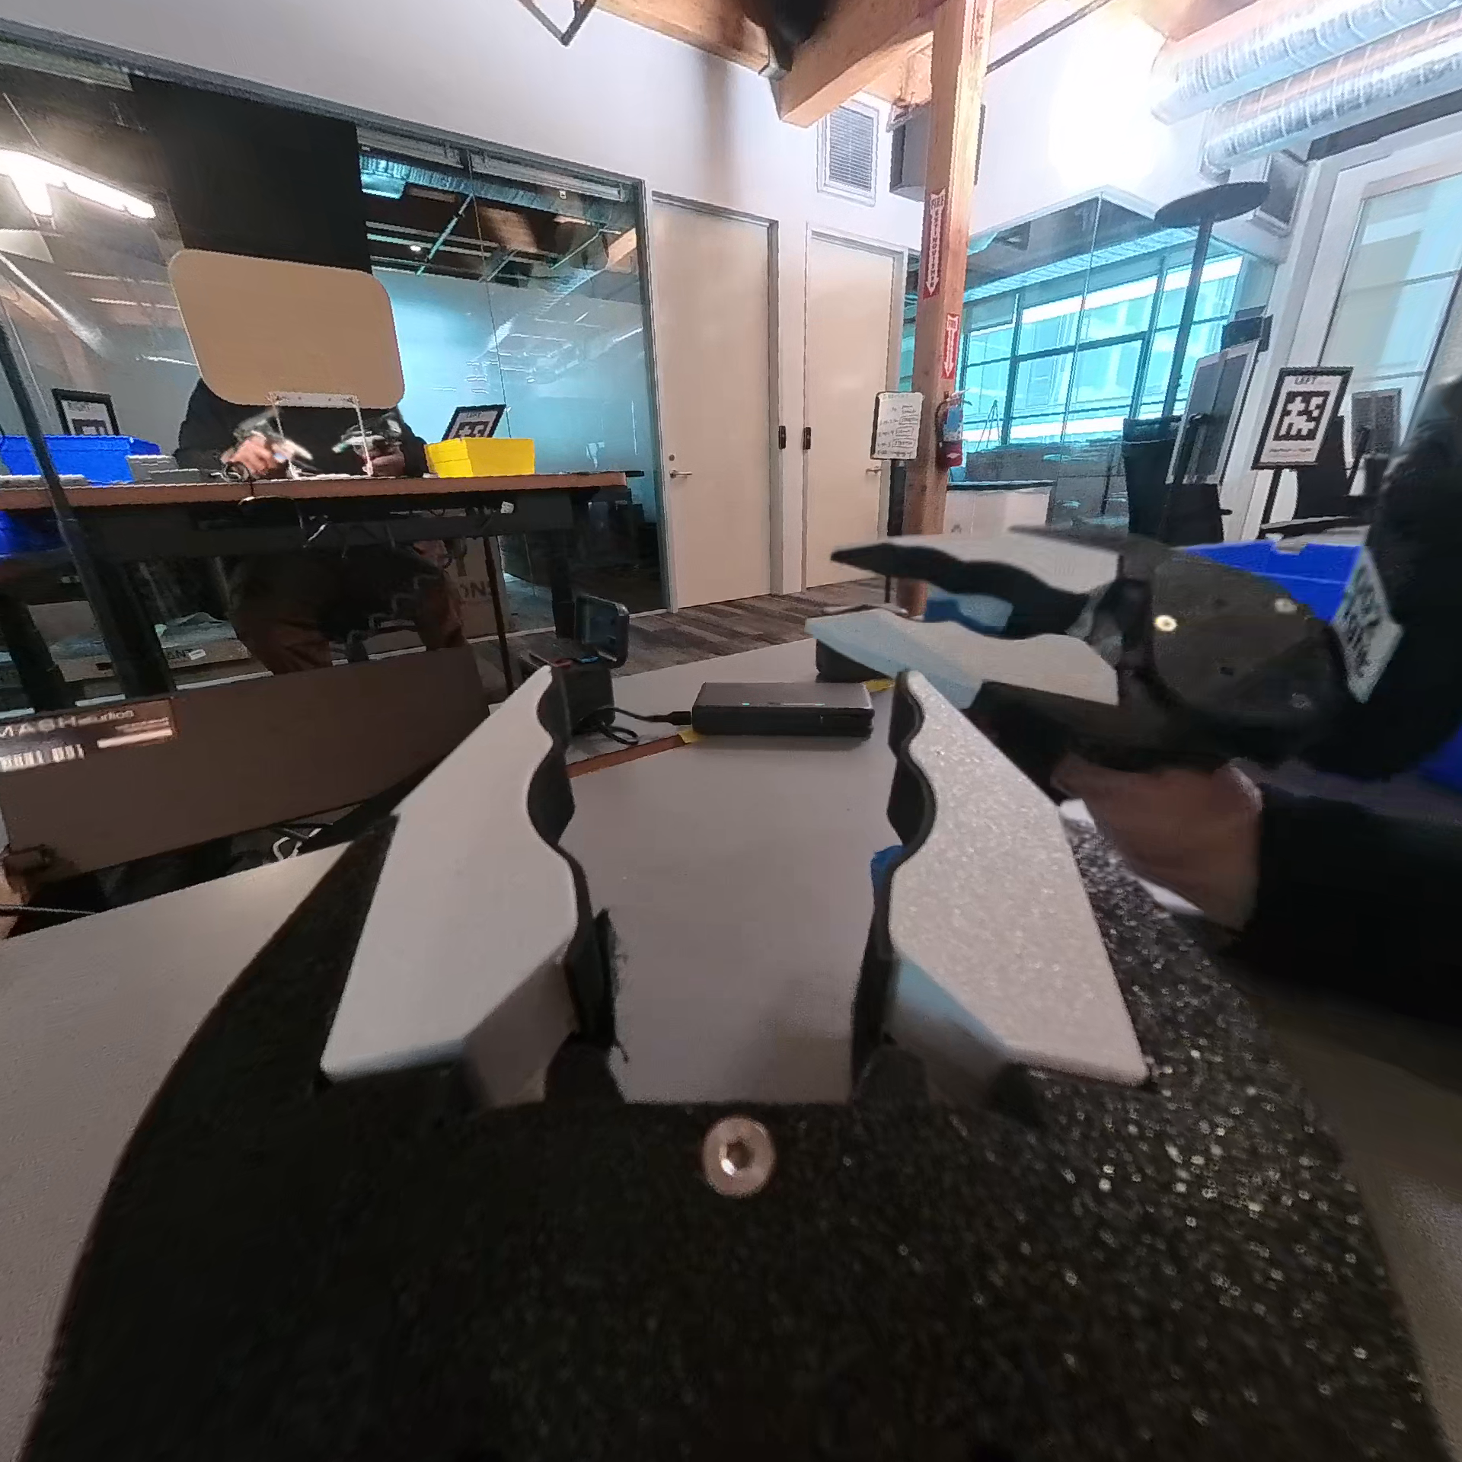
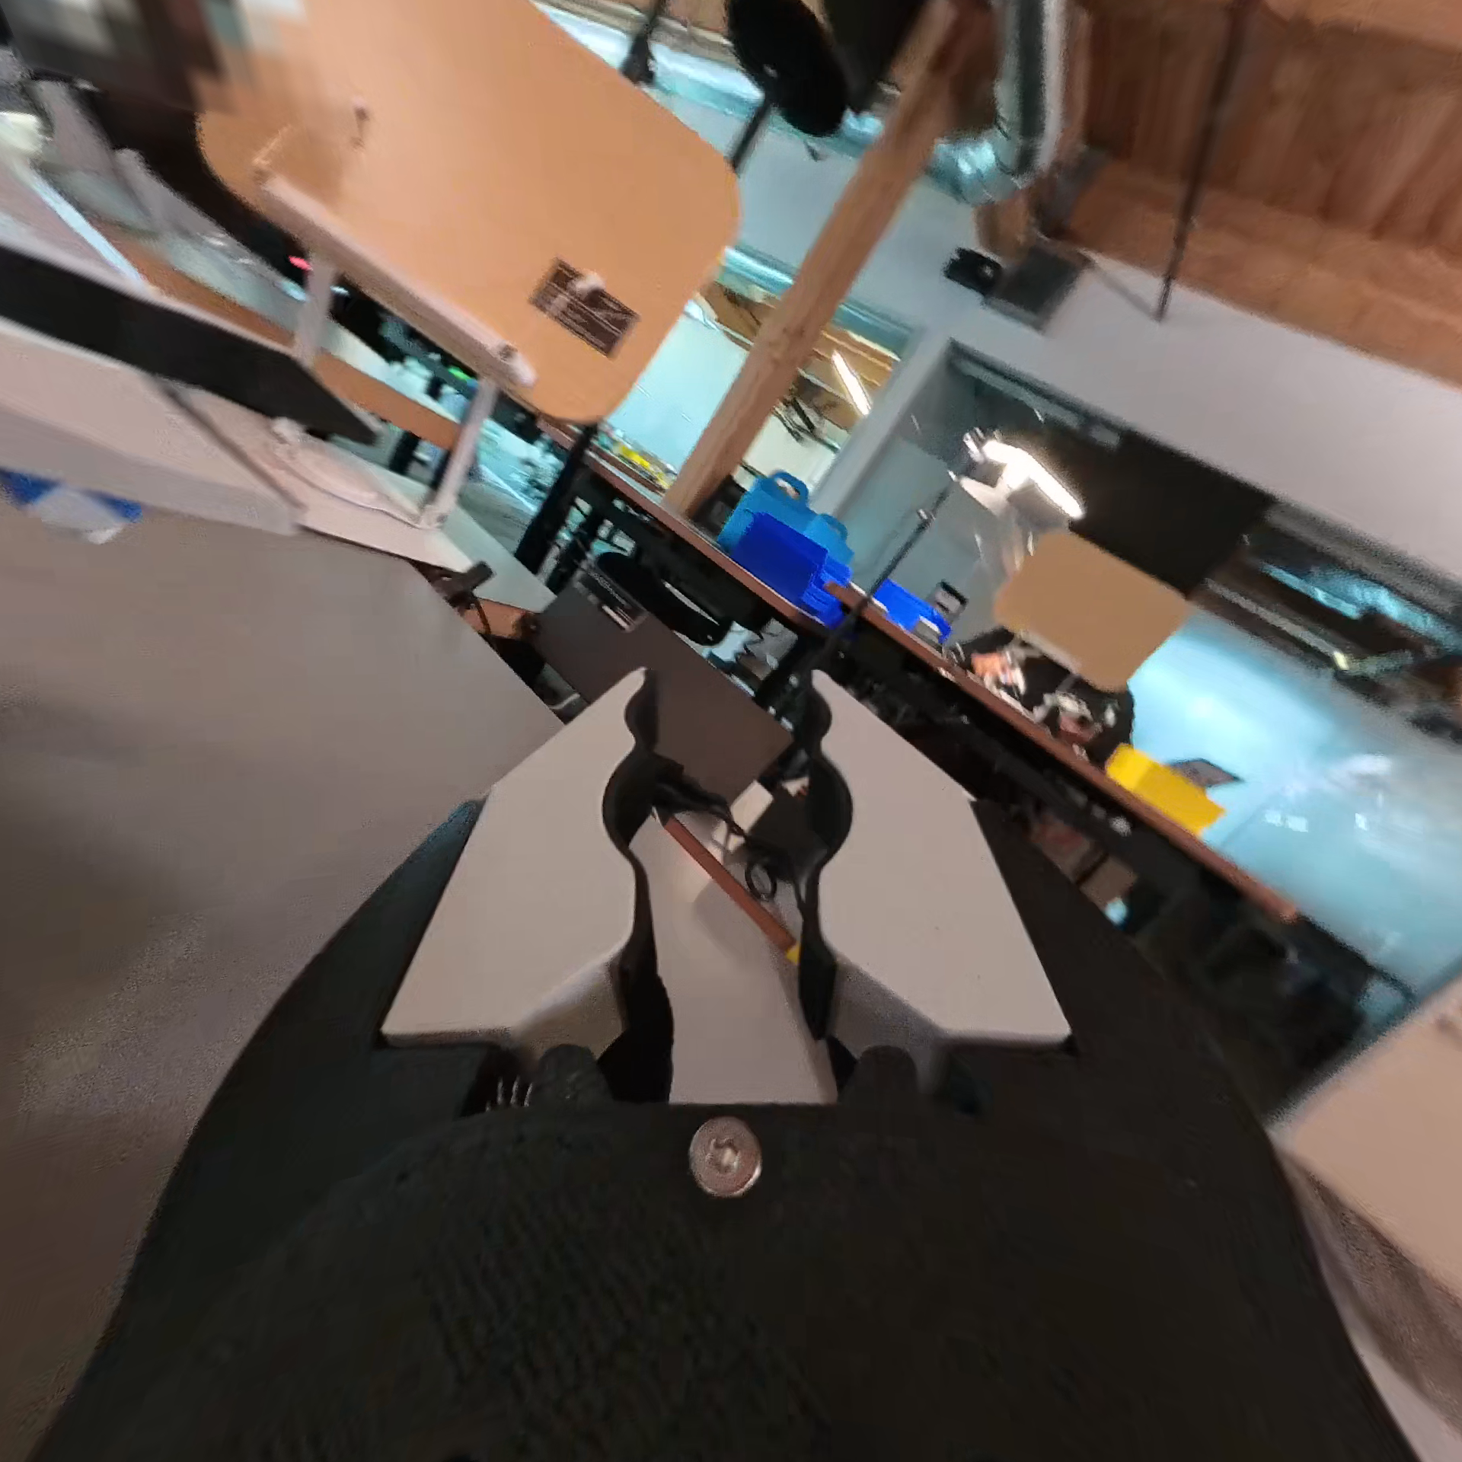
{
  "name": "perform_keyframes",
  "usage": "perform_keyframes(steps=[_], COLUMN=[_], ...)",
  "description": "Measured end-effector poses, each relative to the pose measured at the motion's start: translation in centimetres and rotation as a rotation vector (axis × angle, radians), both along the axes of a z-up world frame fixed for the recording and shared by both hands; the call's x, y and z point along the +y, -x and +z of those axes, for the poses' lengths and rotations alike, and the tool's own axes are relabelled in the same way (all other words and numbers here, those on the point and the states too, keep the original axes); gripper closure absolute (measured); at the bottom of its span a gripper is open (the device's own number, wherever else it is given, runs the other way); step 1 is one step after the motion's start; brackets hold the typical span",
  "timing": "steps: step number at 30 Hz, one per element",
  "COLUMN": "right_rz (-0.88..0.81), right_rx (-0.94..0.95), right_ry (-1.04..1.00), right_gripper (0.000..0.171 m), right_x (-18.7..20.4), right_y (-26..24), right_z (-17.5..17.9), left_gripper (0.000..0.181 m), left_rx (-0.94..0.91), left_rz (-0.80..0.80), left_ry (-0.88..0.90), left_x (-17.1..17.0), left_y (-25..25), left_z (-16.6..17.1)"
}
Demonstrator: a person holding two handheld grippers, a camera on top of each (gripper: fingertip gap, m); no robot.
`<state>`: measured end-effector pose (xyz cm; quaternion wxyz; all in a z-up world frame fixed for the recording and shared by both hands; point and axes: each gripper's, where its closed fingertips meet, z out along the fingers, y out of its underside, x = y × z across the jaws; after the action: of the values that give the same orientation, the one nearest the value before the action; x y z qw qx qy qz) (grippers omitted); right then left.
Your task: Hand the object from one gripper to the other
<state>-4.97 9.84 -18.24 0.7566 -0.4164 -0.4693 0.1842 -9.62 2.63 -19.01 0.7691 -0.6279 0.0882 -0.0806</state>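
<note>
Ahead of your left gripper (image 1: 732, 759) lies a black box (image 1: 783, 710) with a cable, near the grey table's (image 1: 712, 870) far edge, and a small black case (image 1: 589, 680) stands beside it. Your right gripper (image 1: 838, 597) crosses from the right — a hand (image 1: 1163, 838) under it. Both sets of fingers are spread with nothing between them. I cannot tell where the object is; a blue sliver (image 1: 882, 862) peeks behind your left gripper's right finger. The tabletop between the fingers is bare.
</note>
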Motion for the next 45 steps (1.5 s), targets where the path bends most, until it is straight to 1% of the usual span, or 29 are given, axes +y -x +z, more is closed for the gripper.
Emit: perform_keyframes(steps=[1,2,3,5,7,9,11,12,14,16,17,18,20,22,24,26,29,32,35,38,40,43,45], right_rz=[0.039,0.081,0.109,0.143,0.174,0.169,0.184,0.186,0.189,0.195,0.194,0.192,0.190,0.192,0.192,0.190,0.190,0.193,0.198,0.208,0.210,0.214,0.214], right_rx=[-0.004,0.012,0.007,0.002,0.022,0.039,0.047,0.048,0.043,0.036,0.032,0.024,0.003,-0.011,-0.014,-0.010,0.001,0.007,0.005,-0.001,-0.002,0.002,0.005], right_ry=[-0.026,-0.021,0.011,0.072,0.089,0.112,0.141,0.150,0.153,0.149,0.145,0.140,0.133,0.128,0.130,0.140,0.160,0.171,0.168,0.171,0.173,0.182,0.190], right_gripper=[0.138,0.142,0.141,0.138,0.139,0.139,0.140,0.140,0.142,0.143,0.143,0.144,0.145,0.145,0.146,0.146,0.146,0.146,0.146,0.146,0.147,0.147,0.147], right_x=[-0.6,-0.9,-1.0,-1.0,-1.1,-0.7,-0.5,-0.5,-0.6,-0.7,-0.8,-0.8,-1.0,-1.1,-1.1,-0.9,-0.6,-0.6,-0.7,-0.9,-1.0,-0.9,-0.8], right_y=[0.2,0.4,0.6,0.9,0.8,0.6,0.7,0.8,1.0,1.4,1.5,1.7,2.0,2.2,2.2,2.1,2.0,2.0,2.1,2.3,2.3,2.3,2.3], right_z=[-0.1,-0.4,-0.8,-1.1,-1.0,-0.9,-0.9,-0.9,-0.9,-0.9,-0.9,-0.9,-1.2,-1.4,-1.5,-1.5,-1.5,-1.4,-1.4,-1.4,-1.4,-1.4,-1.4], left_gripper=[0.104,0.108,0.110,0.110,0.110,0.109,0.119,0.124,0.133,0.133,0.134,0.134,0.134,0.131,0.125,0.125,0.125,0.128,0.125,0.131,0.135,0.140,0.144], left_rx=[0.021,0.048,0.074,0.115,0.153,0.148,0.131,0.130,0.140,0.164,0.151,0.120,0.046,0.009,-0.007,0.009,0.002,0.062,0.044,0.026,0.062,0.166,0.218], left_rz=[-0.003,-0.002,0.006,0.031,0.057,0.119,0.238,0.306,0.470,0.630,0.681,0.691,0.652,0.619,0.605,0.584,0.555,0.614,0.624,0.619,0.620,0.625,0.637], left_ry=[0.002,0.000,-0.010,-0.047,-0.085,-0.140,-0.165,-0.139,-0.022,0.179,0.310,0.441,0.674,0.872,1.080,1.242,1.390,1.475,1.554,1.603,1.655,1.722,1.713], left_x=[0.0,0.0,-0.1,-0.7,-2.1,-4.8,-8.4,-10.2,-13.5,-16.5,-17.7,-18.7,-19.9,-20.6,-21.6,-22.4,-23.0,-23.7,-24.2,-24.7,-25.3,-26.2,-26.5], left_y=[-0.1,-0.2,-0.2,0.0,0.3,1.2,3.3,4.9,9.5,15.0,17.6,19.7,22.5,24.4,25.9,26.7,27.2,28.6,29.3,29.6,29.9,30.2,30.2], left_z=[0.1,0.2,0.6,2.1,4.3,7.8,10.9,11.7,12.1,10.6,9.1,7.3,3.5,-0.1,-3.7,-6.5,-9.1,-9.3,-9.7,-10.4,-10.9,-11.0,-10.7])
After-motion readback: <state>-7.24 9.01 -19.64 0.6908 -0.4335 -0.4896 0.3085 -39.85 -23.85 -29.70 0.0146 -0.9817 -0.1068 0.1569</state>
